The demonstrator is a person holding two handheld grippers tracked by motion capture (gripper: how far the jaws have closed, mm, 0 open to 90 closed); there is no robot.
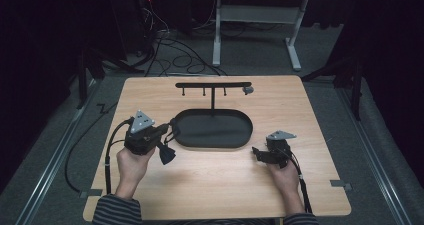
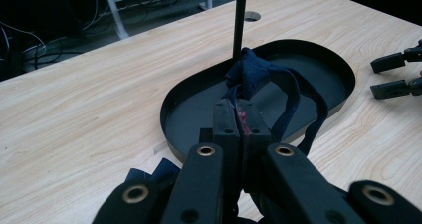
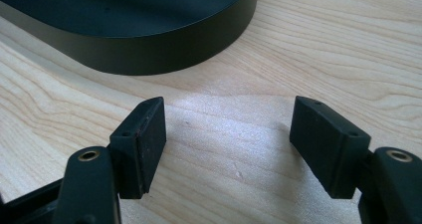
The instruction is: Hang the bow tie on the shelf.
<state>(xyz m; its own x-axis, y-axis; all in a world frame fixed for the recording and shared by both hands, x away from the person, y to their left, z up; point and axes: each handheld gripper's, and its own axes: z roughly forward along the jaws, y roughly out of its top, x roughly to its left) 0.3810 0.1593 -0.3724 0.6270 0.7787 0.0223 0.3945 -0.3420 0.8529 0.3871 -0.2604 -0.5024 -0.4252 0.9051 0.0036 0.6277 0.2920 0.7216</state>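
Left gripper [image 2: 241,122] jaws clenched on dark blue cloth item [image 2: 256,77], straps trailing over near rim of black oval tray [image 2: 343,72]; stand's hook bar [image 1: 213,84] lies beyond. Right gripper [image 3: 229,149] released, low over worktop [image 1: 210,175], farther off

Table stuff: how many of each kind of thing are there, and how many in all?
Claws: 2, left and right
Trays: 1, black oval
Racks: 1, black T-shaped bar with pegs
Cloth: 1, dark blue piece pinched in the left claw
Total: 5
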